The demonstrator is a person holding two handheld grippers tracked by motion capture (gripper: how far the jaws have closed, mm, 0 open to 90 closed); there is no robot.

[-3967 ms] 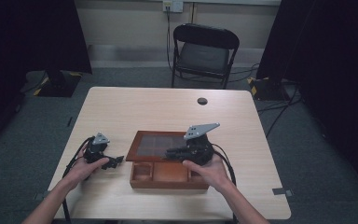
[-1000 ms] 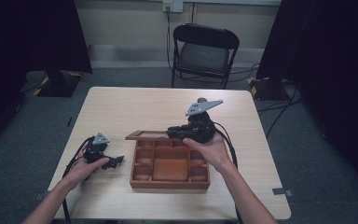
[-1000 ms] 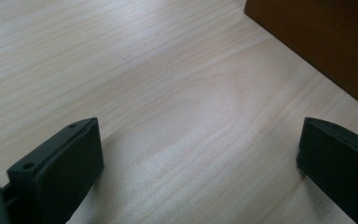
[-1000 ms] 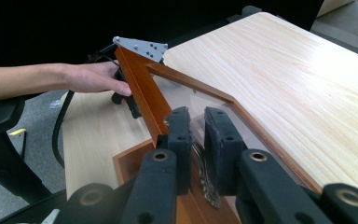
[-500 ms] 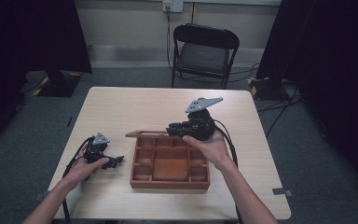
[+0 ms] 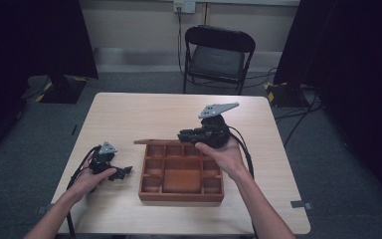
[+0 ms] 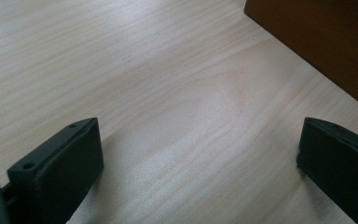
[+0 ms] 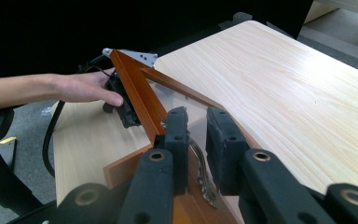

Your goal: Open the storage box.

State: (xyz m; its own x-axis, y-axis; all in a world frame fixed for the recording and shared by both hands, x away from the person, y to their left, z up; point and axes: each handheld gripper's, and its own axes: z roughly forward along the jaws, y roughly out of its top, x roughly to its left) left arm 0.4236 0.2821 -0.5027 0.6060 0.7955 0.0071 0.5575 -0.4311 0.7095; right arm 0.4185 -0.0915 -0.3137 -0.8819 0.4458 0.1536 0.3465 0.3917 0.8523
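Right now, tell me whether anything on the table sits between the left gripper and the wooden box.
Nothing visible does. The left gripper rests open on the table beside the wooden box, with bare tabletop between its jaws and the box's side wall. The right gripper is clamped on the raised lid at the box's far edge.

Both forearms are bare, no sleeves. Each tool is black, left tool point(image 6: 124, 172) and right tool point(image 6: 185, 135), with chunky jaw blocks (round screw holes in them), a grey three-cornered top plate and a black cable.
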